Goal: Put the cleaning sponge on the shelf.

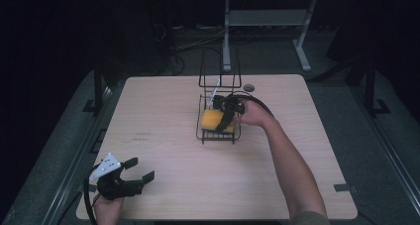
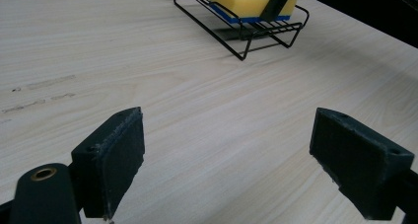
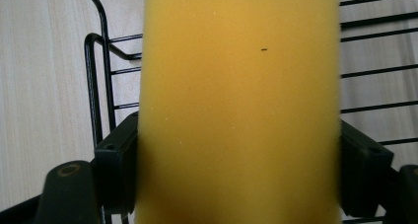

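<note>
A yellow sponge (image 1: 212, 120) with a blue underside (image 2: 246, 1) lies in a black wire rack (image 1: 218, 137) near the middle of the wooden table (image 1: 168, 195). My right gripper (image 1: 224, 123) reaches into the rack from the right, its jaws pressed against both sides of the sponge (image 3: 239, 86). The rack's wires (image 3: 101, 61) show beneath and to either side of it. My left gripper (image 1: 141, 169) hovers at the table's front left corner, open, with nothing between its jaws (image 2: 241, 160). It faces the rack (image 2: 246, 49) across bare tabletop.
The rack has a tall upright wire frame (image 1: 219, 66) at its back, with a white item (image 1: 214, 93) leaning there. A round cable hole (image 1: 248, 87) sits near the table's far edge. A grey desk leg (image 1: 227, 36) stands on the floor beyond.
</note>
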Available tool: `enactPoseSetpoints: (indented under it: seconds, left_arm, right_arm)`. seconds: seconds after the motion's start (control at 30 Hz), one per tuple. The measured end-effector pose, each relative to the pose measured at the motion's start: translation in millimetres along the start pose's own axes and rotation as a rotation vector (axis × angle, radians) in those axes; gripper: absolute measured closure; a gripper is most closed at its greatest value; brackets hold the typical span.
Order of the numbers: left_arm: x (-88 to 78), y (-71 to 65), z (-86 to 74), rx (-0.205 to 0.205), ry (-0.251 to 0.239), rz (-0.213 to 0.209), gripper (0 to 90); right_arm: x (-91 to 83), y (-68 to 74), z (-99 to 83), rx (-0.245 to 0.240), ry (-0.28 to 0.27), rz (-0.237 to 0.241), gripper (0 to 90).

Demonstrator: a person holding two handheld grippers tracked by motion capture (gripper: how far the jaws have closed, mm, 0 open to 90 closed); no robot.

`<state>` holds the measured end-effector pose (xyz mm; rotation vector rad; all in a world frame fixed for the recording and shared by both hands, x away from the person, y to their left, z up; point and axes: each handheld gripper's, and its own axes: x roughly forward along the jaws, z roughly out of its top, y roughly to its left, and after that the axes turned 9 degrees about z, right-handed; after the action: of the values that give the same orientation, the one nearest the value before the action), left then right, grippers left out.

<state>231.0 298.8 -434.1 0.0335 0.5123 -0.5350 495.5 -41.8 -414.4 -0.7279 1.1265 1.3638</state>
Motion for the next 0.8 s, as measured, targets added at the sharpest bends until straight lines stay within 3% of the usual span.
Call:
enactPoseSetpoints:
  seconds: [0.43,0.8]
  left_arm:
    - [1.1,-1.4,0.2,0.005,0.005,-0.004,12.8]
    - [1.7,-3.0,0.3,0.005,0.006,-0.006,12.8]
  right_arm:
    - [-6.1,4.1,-2.4,0.011,-0.015,-0.022,15.3]
    - [-22.0,12.5,-1.4,-0.004,-0.059,-0.044,15.2]
